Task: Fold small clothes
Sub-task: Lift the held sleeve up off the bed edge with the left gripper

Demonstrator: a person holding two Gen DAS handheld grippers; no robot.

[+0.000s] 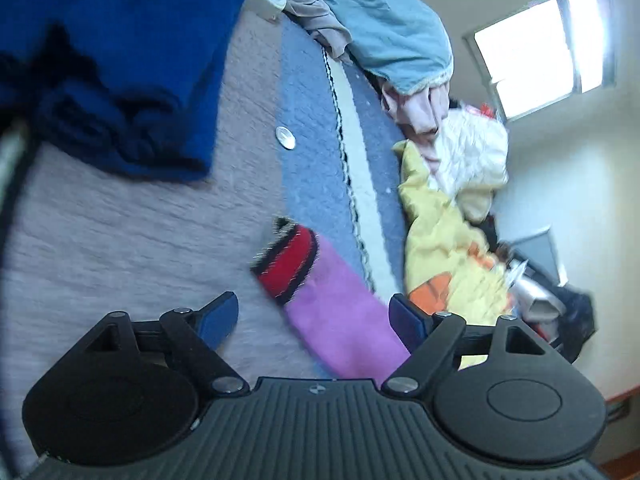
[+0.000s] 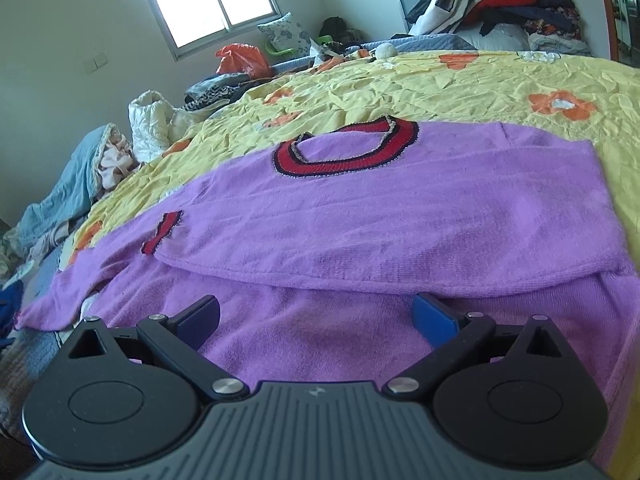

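Broadly, a yellow bedspread (image 2: 440,84) printed with orange flowers covers the bed and fills most of the right wrist view. Spread flat on it lies the purple sweater (image 2: 360,208), its red and black collar (image 2: 344,146) toward the far side and one sleeve folded across the body, so that the red cuff (image 2: 164,232) rests on the left part of the chest. The other sleeve trails off to the near left edge of the bed. Over the sweater's near hem hangs the right gripper (image 2: 316,316), its jaws spread wide with nothing between them.

Seen from the left wrist, a grey blanket (image 1: 120,240) carries a crumpled blue garment (image 1: 120,60) at the far left. A purple sleeve (image 1: 340,320) with a red cuff lies between the fingers of the left gripper (image 1: 316,316), whose jaws also stand wide apart and grip nothing. A small silver disc (image 1: 285,138) sits farther off on the blanket.
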